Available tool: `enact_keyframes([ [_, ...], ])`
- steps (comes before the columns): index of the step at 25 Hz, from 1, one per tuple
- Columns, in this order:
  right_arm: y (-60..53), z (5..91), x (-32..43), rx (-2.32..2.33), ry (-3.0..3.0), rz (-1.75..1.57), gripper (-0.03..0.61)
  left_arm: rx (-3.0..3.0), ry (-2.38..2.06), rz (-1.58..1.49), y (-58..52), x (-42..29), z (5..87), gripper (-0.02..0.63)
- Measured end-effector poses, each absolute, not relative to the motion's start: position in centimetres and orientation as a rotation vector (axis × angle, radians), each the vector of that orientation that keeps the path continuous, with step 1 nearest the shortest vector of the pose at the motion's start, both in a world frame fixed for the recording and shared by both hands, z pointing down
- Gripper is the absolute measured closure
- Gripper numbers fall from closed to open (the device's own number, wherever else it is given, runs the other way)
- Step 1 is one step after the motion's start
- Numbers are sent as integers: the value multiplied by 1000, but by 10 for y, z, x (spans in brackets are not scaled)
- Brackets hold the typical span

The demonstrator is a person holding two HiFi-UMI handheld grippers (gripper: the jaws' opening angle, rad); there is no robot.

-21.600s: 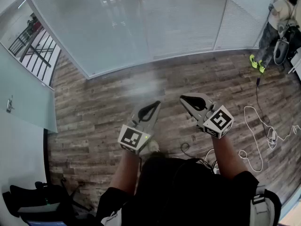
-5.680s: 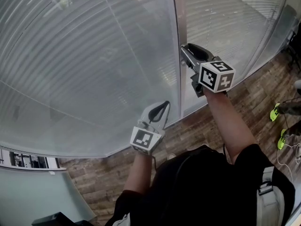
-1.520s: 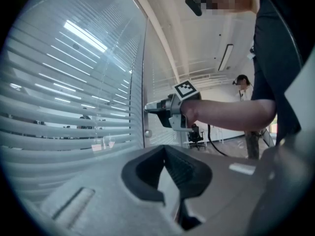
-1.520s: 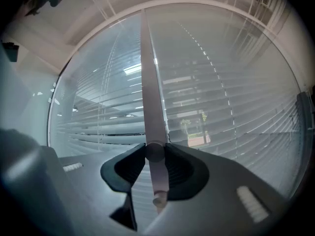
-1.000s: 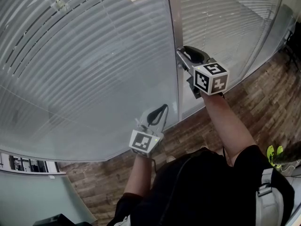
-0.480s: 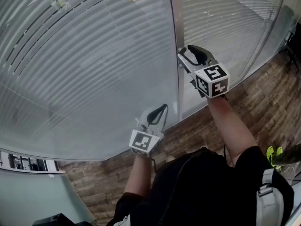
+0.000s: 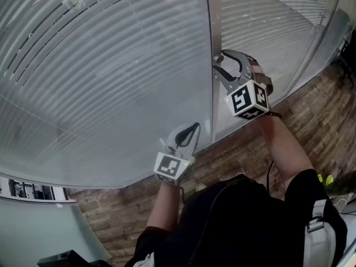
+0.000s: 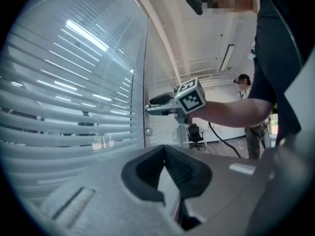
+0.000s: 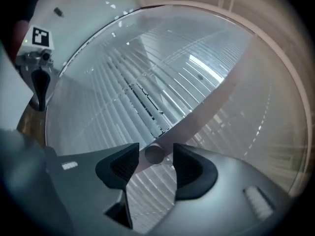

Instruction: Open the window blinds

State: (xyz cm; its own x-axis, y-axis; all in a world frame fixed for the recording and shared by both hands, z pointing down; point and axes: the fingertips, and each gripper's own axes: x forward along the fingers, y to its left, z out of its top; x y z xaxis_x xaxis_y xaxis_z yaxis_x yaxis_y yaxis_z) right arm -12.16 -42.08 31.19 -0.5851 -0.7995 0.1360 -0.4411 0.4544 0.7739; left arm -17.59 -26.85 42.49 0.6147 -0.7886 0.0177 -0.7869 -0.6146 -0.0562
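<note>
Grey slatted blinds hang behind glass in the head view, with dark gaps between slats at the upper left, and a pale post splits the panes. The right tool sits at the post, its marker cube toward the camera; the left tool hangs lower, above a plank floor. In the left gripper view its jaws are pressed together on nothing, and the right tool reaches the post ahead. In the right gripper view the jaws stand spread, having just been opening, with a round knob on the post between them and the pads clear of it.
</note>
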Motion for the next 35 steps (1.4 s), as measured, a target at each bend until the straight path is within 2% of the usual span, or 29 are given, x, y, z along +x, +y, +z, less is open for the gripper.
enact_keyframes([
  [11, -428, 321, -123, 940, -1882, -1262, 368, -2773, 1352, -63, -271, -175, 425, 611],
  [14, -427, 323, -122, 936, -1885, -1250, 448, -2777, 1370, -45, -271, -177, 427, 610],
  [20, -428, 323, -123, 948, -1893, -1243, 451, -2786, 1368, -66, -269, -178, 427, 611],
  [35, -431, 315, -120, 1144, -2290, -812, 451, -2758, 1371, -77, -268, -181, 428, 610],
])
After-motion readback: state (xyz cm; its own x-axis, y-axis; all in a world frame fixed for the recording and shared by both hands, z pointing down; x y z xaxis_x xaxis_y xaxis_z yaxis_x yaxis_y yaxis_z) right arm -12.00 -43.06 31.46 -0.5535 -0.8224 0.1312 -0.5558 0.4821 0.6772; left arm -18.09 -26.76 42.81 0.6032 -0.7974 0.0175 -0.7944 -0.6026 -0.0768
